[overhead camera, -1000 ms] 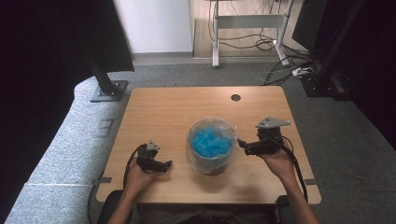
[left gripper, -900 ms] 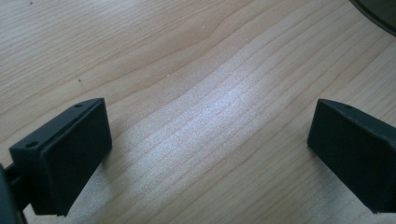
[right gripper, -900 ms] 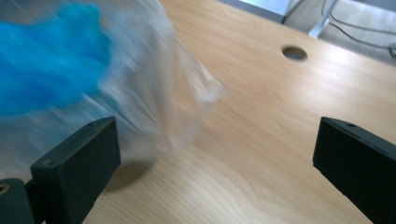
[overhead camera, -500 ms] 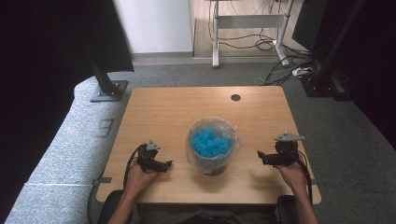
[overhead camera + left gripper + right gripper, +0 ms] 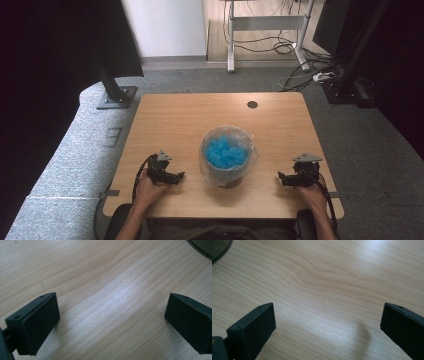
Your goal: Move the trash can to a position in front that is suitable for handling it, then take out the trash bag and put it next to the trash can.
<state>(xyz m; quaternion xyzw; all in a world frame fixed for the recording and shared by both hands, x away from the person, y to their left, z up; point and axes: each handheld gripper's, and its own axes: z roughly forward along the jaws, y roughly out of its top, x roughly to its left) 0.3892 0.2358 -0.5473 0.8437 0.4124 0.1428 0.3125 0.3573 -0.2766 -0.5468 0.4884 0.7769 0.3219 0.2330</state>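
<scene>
round bin lined with clear plastic, between two open grippers

the round bin (image 5: 226,159), a dark container with a clear plastic liner folded over its rim and a heap of bright blue crumpled material (image 5: 226,151) inside, stands upright near the middle of the light wooden table (image 5: 190,120), a little toward the near edge. it is round, so it has no real long axis; what matters is only from which side each jaw pair meets it.

the left gripper (image 5: 176,176) rests low at the near left of the table, and its jaws point to the right, toward the bin. the bin is near to it, but they are apart, not touching. in the left gripper view the two black jaws stand wide open with only bare wood between them, and a dark curved edge of the bin (image 5: 201,247) shows at the far right corner, so the bin lies ahead and a little to one side of the jaws.

the right gripper (image 5: 283,178) is at the near right, its jaws pointing left toward the bin, also wide open and holding nothing. in the right gripper view the dark edge of the bin (image 5: 219,248) is at the far left corner.

from the high view, the left gripper seems clearly nearer to the bin than the right one. i judge that the left hand has the shorter way to the liner rim, while the right must travel more to the left.
</scene>
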